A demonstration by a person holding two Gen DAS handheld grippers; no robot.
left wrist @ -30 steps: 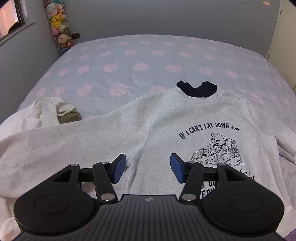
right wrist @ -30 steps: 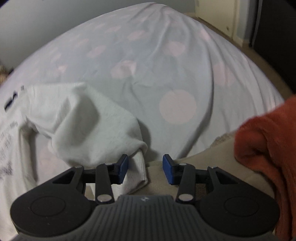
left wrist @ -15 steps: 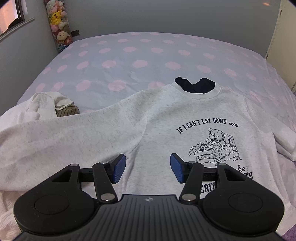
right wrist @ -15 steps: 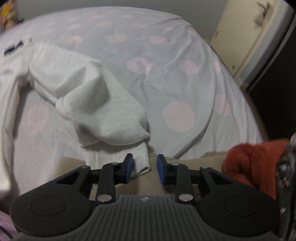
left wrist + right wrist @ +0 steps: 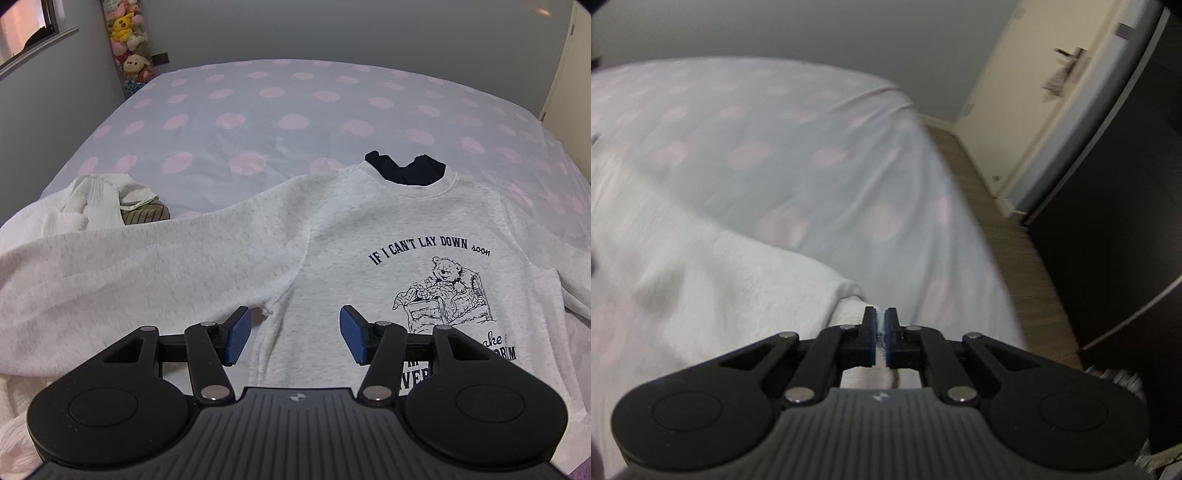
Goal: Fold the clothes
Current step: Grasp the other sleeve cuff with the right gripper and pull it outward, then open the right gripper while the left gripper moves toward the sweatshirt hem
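The right hand-held gripper is closed, its blue pads pinching a thin edge of white ribbed cuff fabric that shows in the narrow slit between them. Immediately left of and ahead of this gripper, the attached pale grey sleeve trails away across the bed; the right wrist view is blurred by motion, so finer detail cannot be read.

The left hand-held gripper stands roughly two-thirds open and holds nothing. Its pads hover above the light grey fleece sweatshirt with a printed bear graphic, near the armpit seam. The body of the sweatshirt lies flat, face up, ahead of and to the right of this gripper, and its other sleeve extends to the left. Beyond the collar lies the bed with a lilac cover with pink polka dots. A small heap of white and striped garments rests far left.

Step in hand, as judged: the first sleeve fold. The next move calls for carrying the gripped cuff inward over the chest while the left gripper steadies the body.
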